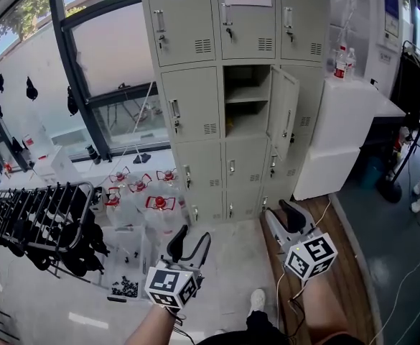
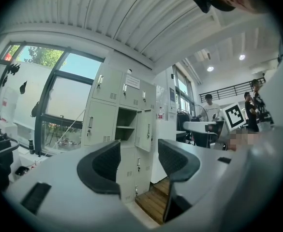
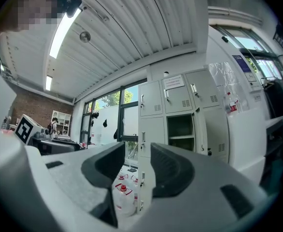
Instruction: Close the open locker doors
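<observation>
Plainly, the one open door (image 1: 283, 113) belongs to the middle column of the locker bank (image 1: 188, 99), second row from the top. It hangs from the right edge of its open compartment (image 1: 247, 99). The leaf is swung out into the room, so its free edge points roughly toward the person. It is taller than wide, with its long axis and hinge line upright. Every other door in sight looks shut. A white cabinet (image 1: 346, 135) stands just beside the lockers on the door's far side, so the leaf can only be pushed leftward, back over the opening.

Both tongs are low and well apart from the lockers, with the door ahead of and above them. The right tongs (image 1: 285, 221) sit almost under the door, which makes them the nearer pair by my reckoning. The left tongs (image 1: 192, 244) hang further left, toward the water jugs (image 1: 159, 203) on the floor. In the left gripper view the left tongs' jaws stand apart with nothing between them, only the distant lockers showing through the gap. The right gripper view shows the same of the right tongs.
</observation>
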`<state>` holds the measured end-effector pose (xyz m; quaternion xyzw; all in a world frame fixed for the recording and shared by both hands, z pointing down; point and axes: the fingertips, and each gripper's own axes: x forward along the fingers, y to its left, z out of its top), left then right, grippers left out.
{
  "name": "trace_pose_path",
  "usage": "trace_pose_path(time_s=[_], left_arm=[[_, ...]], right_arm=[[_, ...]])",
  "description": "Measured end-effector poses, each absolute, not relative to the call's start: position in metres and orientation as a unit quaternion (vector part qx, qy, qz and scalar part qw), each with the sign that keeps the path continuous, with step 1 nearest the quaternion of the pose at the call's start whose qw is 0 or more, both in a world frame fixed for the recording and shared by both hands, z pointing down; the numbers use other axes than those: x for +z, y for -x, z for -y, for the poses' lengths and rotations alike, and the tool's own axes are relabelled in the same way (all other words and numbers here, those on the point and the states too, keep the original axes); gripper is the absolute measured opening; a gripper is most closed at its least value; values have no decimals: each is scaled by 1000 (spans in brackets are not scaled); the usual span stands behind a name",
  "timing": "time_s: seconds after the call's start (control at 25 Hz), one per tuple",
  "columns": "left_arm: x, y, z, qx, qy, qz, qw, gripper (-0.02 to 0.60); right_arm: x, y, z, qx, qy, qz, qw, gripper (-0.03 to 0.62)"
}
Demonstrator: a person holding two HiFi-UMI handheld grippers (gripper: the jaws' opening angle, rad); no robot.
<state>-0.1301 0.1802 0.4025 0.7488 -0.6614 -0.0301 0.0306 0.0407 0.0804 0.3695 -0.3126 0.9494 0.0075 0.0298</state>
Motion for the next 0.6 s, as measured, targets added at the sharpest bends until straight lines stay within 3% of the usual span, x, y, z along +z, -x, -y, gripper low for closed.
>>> trace_pose_path(time_s=[0.6], left_arm=[[400,116,-70,-17,-749,662,32,238]], right_arm=[[370,-56,35,-9,313,-949,46,152]])
